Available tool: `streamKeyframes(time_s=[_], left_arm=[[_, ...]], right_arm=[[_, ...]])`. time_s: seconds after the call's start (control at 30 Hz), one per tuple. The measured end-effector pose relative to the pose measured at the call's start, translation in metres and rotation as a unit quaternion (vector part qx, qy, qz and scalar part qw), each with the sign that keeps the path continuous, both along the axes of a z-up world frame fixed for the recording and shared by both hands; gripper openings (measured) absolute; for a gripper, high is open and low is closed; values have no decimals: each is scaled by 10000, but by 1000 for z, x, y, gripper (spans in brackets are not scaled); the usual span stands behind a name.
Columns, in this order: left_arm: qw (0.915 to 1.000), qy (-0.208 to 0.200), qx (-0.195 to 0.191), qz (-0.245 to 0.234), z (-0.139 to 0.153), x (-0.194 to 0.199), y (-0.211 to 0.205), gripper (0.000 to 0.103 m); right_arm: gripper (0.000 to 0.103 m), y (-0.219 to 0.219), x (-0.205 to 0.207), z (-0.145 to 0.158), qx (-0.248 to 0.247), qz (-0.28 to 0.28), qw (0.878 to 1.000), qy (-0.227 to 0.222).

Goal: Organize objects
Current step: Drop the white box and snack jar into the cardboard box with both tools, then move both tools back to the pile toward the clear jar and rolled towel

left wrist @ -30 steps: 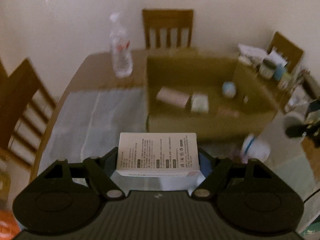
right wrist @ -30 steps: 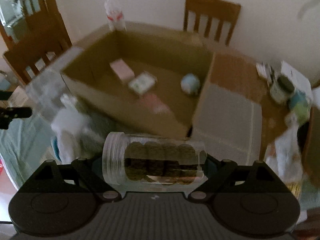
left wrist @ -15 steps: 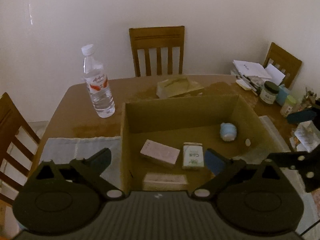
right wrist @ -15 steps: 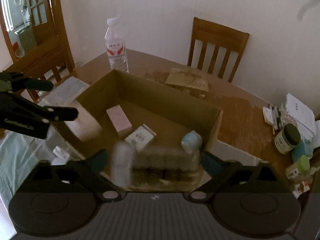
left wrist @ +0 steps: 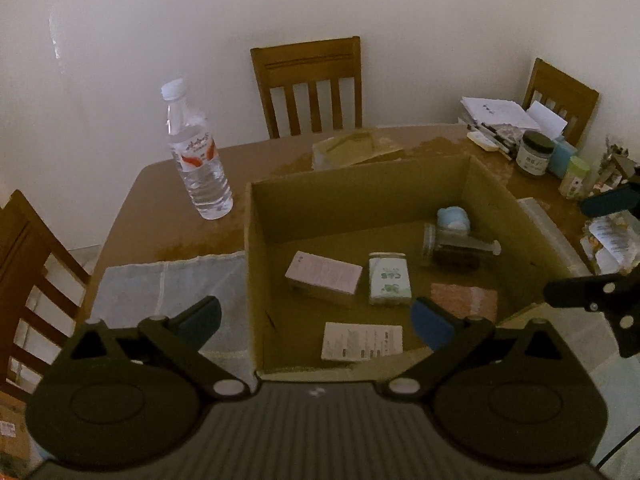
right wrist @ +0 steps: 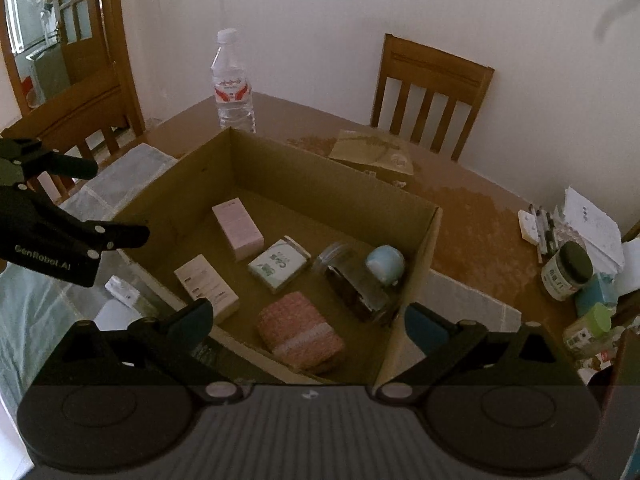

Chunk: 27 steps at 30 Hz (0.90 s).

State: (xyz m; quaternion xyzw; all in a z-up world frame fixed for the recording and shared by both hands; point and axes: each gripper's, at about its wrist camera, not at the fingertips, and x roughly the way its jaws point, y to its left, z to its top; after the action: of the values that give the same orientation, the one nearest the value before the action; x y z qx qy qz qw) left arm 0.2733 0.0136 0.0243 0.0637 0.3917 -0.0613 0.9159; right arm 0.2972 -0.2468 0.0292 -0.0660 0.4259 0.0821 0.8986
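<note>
An open cardboard box stands on the wooden table. Inside lie a white printed box, a pink box, a green-and-white pack, a clear jar of dark cookies on its side, a pale blue round thing and a pink knitted cloth. My left gripper is open and empty above the box's near wall. My right gripper is open and empty above the box's near right corner.
A water bottle stands left of the box, a flat brown package behind it. Jars, papers and pens crowd the right end. Chairs ring the table. A pale cloth lies left.
Both grippers have opened and pulled back and up. The white printed box left my left gripper and the cookie jar left my right gripper; both now lie inside the cardboard box.
</note>
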Motion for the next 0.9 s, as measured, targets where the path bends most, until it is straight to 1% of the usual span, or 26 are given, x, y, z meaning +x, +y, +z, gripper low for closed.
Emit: streamKeyframes(time_s=[0.2, 0.4, 0.47, 0.6, 0.73, 0.9], left_arm=[[9999, -55, -71, 63, 2, -23, 3, 101], [9995, 0, -184, 254, -11, -49, 8, 101], [9992, 61, -200, 335, -18, -57, 10, 101], [9979, 170, -267, 574, -33, -74, 15, 101], [9954, 392, -362, 802, -50, -87, 21, 101], [9921, 599, -493, 986, -66, -99, 27, 101]], right_arm=[[103, 5, -18, -2, -18, -68, 10000, -29], [103, 5, -40, -19, 134, -300, 9994, 92], [103, 2, -45, -27, 187, -418, 9988, 160], [103, -7, -51, -50, 464, -761, 9952, 391], [103, -14, -48, -74, 704, -1097, 9901, 520], [103, -18, -36, -99, 869, -1450, 9839, 582]])
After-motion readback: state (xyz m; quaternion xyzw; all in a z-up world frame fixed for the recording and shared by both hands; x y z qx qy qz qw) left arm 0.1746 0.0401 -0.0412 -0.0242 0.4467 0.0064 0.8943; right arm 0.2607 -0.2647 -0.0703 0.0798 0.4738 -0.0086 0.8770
